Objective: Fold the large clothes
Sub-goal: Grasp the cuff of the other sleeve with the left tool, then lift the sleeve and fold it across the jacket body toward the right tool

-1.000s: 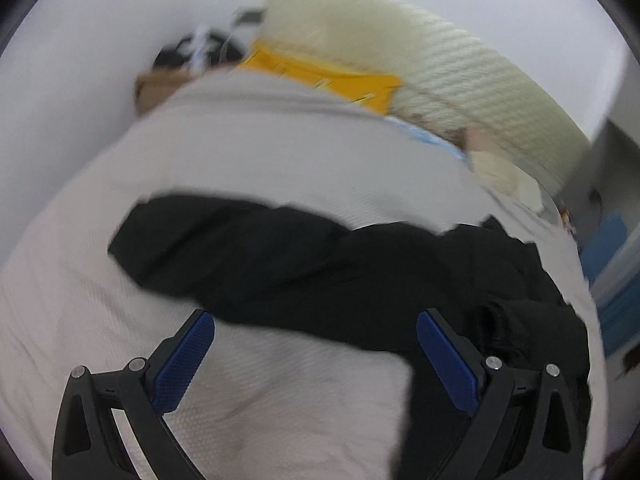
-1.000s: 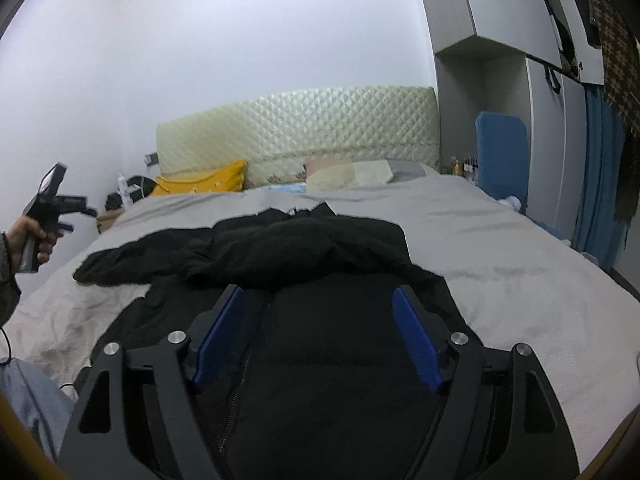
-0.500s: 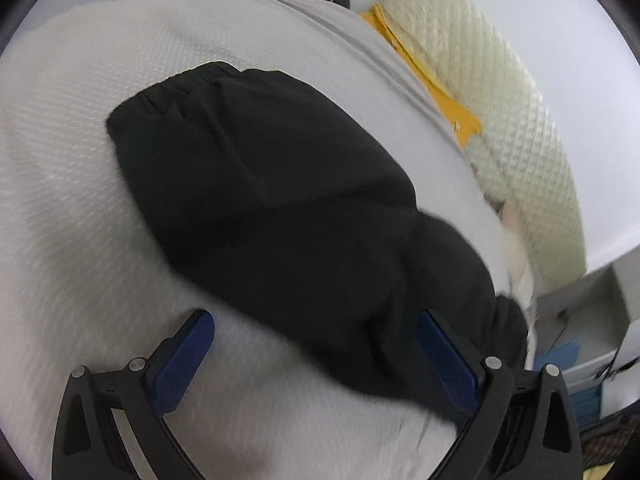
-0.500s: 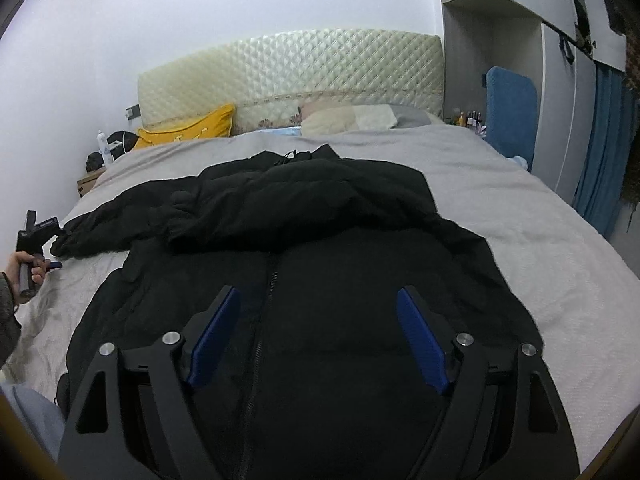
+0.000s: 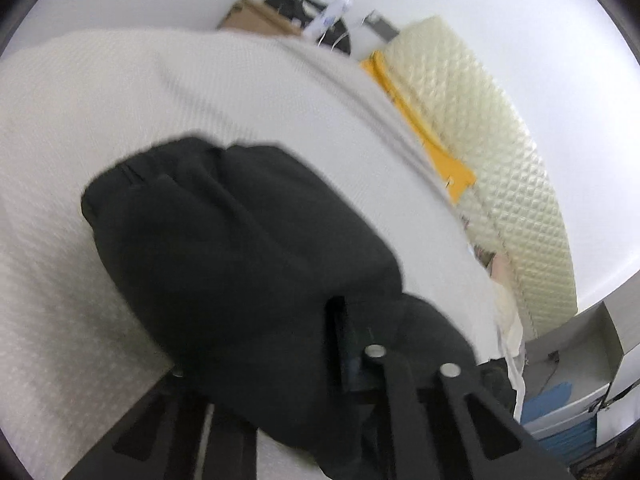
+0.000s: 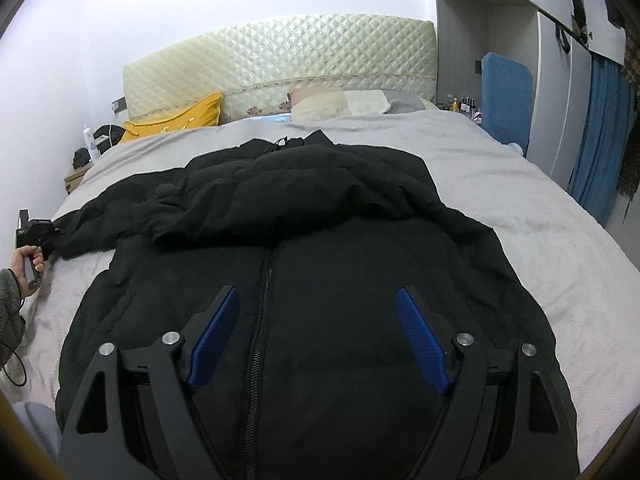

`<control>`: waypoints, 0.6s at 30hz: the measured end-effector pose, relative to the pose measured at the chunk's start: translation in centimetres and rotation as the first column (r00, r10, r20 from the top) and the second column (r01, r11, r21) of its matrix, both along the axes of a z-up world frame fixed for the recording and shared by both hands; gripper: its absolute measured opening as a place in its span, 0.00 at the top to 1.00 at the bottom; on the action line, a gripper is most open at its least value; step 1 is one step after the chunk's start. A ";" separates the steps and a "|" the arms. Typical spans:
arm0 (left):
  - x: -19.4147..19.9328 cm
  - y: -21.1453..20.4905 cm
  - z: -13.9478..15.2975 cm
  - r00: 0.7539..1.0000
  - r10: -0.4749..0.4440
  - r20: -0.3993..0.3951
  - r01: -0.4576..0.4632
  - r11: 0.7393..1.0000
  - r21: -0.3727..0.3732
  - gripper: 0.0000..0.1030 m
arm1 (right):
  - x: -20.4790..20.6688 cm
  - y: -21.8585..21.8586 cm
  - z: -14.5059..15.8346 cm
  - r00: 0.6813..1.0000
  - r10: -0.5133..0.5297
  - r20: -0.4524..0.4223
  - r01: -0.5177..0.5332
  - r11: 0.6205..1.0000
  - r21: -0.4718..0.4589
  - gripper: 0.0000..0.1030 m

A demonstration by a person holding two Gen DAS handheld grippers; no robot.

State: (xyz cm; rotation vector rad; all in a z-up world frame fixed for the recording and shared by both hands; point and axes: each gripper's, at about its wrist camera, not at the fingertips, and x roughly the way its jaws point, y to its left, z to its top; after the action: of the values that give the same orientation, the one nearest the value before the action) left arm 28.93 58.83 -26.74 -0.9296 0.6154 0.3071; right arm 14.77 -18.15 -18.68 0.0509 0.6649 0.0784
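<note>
A large black padded jacket (image 6: pixel 320 272) lies front-up on the grey bed (image 6: pixel 540 216), its zipper (image 6: pixel 262 304) running down the middle. Its sleeve (image 5: pixel 240 248) stretches to the bed's left side. My left gripper (image 5: pixel 280 360) is shut on the sleeve, whose cloth covers the fingers; the gripper also shows at the left edge of the right wrist view (image 6: pixel 36 232). My right gripper (image 6: pixel 316 340) is open and empty, hovering low over the jacket's lower front.
A quilted cream headboard (image 6: pixel 280 64), a yellow pillow (image 6: pixel 176 120) and pale pillows (image 6: pixel 344 104) lie at the bed's far end. A bedside table (image 6: pixel 76 176) with small items stands at far left. A blue chair (image 6: pixel 506 100) and wardrobes stand on the right.
My left gripper has closed on the sleeve, having been open above it before. My right gripper has dropped closer to the jacket's front and stayed open.
</note>
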 end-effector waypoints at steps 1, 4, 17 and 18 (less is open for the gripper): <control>-0.1 -0.4 0.9 1.000 -0.005 -0.001 0.005 1.000 0.027 0.88 | -0.2 0.1 0.2 1.000 0.002 0.006 -0.002 1.000 -0.002 0.22; -0.4 -1.2 3.6 1.000 -0.011 0.000 0.011 0.998 0.059 0.92 | -0.7 0.0 0.6 1.000 0.013 0.020 -0.013 1.000 0.005 0.22; -1.9 -8.4 17.7 0.991 -0.119 0.063 0.098 0.958 0.270 0.94 | -3.8 0.1 2.8 0.988 0.118 0.102 -0.117 0.993 -0.013 0.17; -2.0 -9.3 18.4 0.989 -0.133 0.066 0.110 0.953 0.281 0.94 | -3.9 0.0 2.9 0.988 0.113 0.103 -0.112 0.994 -0.017 0.13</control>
State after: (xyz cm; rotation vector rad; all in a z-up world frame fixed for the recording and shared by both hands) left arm 26.97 49.53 -8.36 -0.6292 0.5340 0.2352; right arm 10.86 -18.14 -15.81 -0.0018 0.5638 0.1852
